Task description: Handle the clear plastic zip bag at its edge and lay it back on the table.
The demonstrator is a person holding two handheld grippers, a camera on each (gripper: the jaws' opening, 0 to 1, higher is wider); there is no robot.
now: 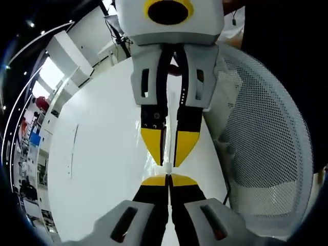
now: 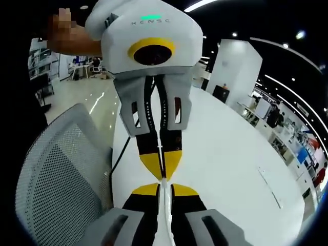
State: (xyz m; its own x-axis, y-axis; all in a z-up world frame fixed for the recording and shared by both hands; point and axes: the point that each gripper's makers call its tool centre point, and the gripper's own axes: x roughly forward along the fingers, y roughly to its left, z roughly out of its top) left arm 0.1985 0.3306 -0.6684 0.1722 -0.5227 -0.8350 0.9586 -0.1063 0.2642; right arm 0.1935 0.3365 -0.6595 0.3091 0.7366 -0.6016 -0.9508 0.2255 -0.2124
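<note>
Above the white table (image 1: pixel 102 169), both grippers meet nose to nose, and that is clearly deliberate: each one pinches the same thin strip of clear plastic zip bag (image 1: pixel 169 148) between its yellow tips. Left gripper (image 1: pixel 168 180), jaws pressed together on the film; right gripper (image 2: pixel 160 190), likewise clamped tight, facing it just across the table's near edge. Held edge-on like this, the bag hangs taut between them, hardly visible, only a pale sliver running down the seam. Beside the table stands a grey mesh chair (image 2: pixel 56 179), well clear. My read: they share the edge so the bag stays flat for laying down.
</note>
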